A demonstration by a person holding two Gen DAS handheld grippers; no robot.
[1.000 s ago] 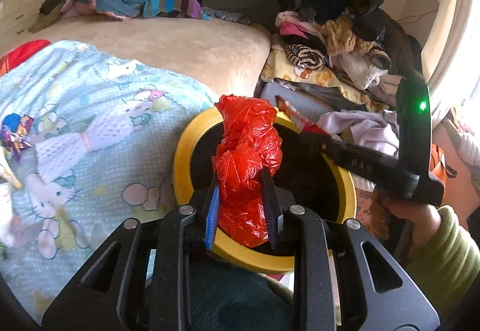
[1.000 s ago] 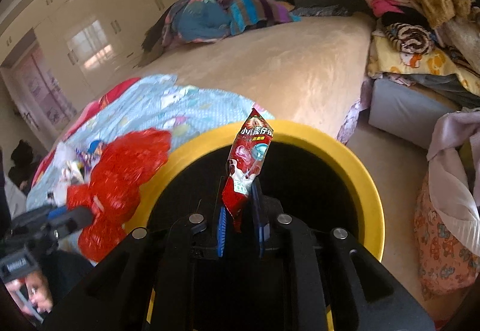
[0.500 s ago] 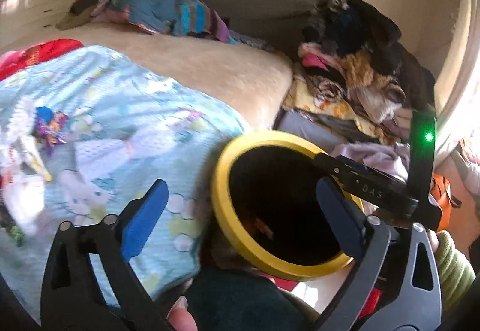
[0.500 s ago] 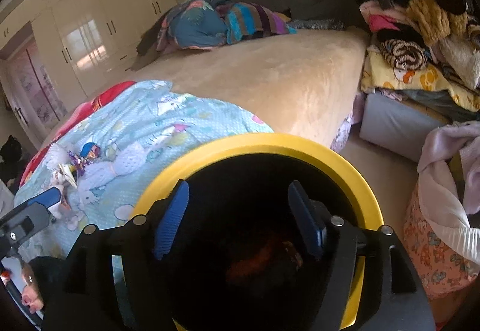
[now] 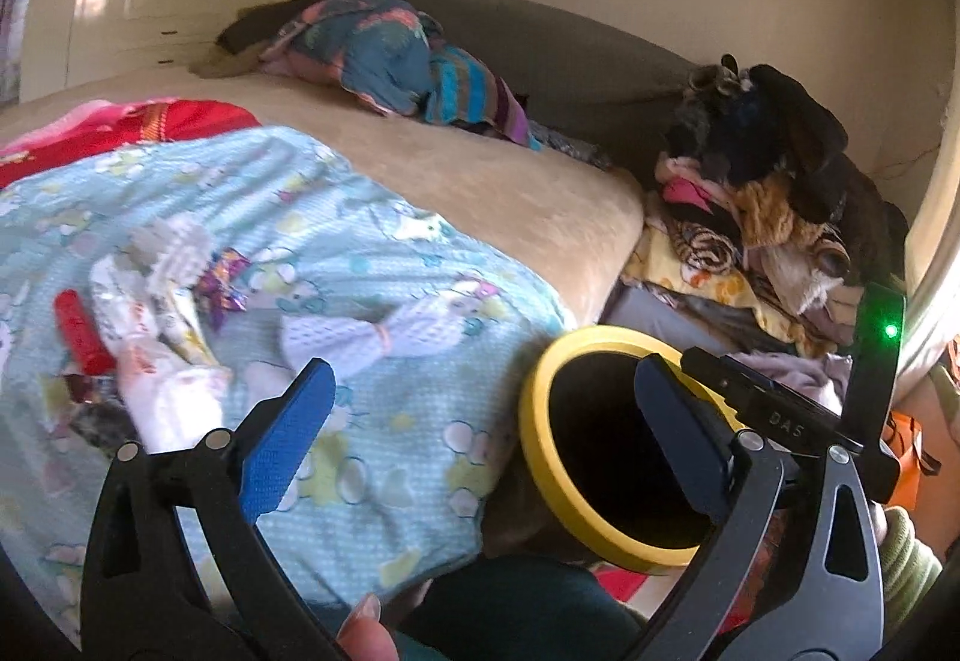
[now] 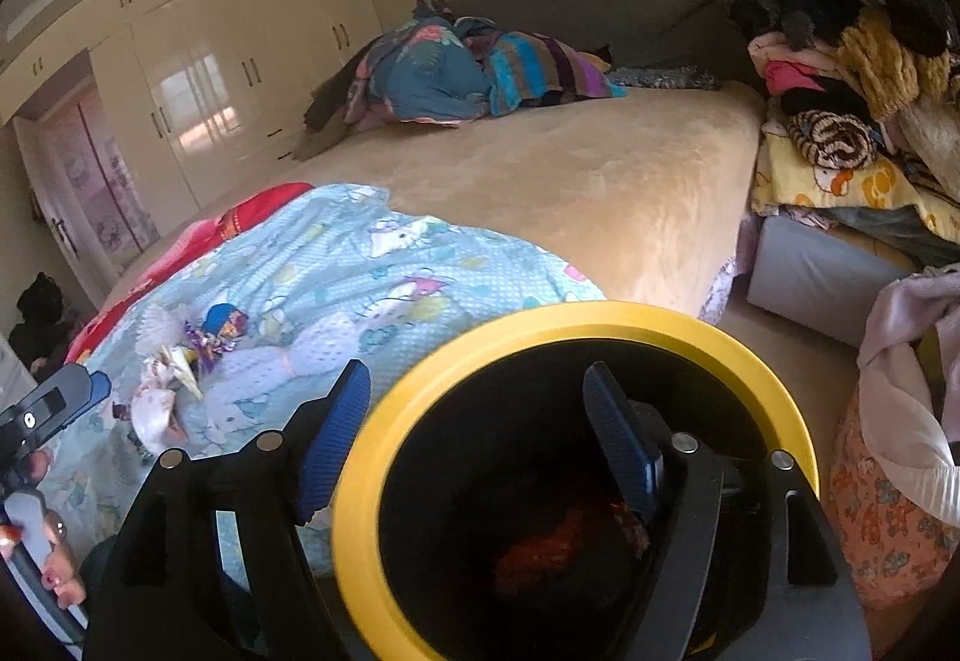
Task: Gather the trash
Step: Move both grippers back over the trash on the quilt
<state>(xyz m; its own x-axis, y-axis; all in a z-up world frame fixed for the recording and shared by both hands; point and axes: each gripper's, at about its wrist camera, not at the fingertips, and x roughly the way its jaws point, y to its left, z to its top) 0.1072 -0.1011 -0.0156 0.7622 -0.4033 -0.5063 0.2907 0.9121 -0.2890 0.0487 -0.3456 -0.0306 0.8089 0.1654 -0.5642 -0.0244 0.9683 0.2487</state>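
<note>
Both tools released trash | left tool (image 5: 480, 421) tilted down, spread | right tool (image 6: 480, 427) over bin (image 6: 600, 313)

- Left gripper (image 5: 480, 421): black frame with cut-out arms, round silver screws at the pivots, blue ribbed pads (image 5: 282, 439) on the fingers.
- Right gripper (image 6: 480, 445): same black frame, silver screws, blue textured pads (image 6: 333, 439).
- In the left view, the right gripper's black body carries white lettering and a green light (image 5: 891, 330).
- Sleeve (image 5: 906, 565): green ribbed knit at the right wrist.
- Thumbnail (image 5: 363, 610) shows at the bottom edge.
</note>
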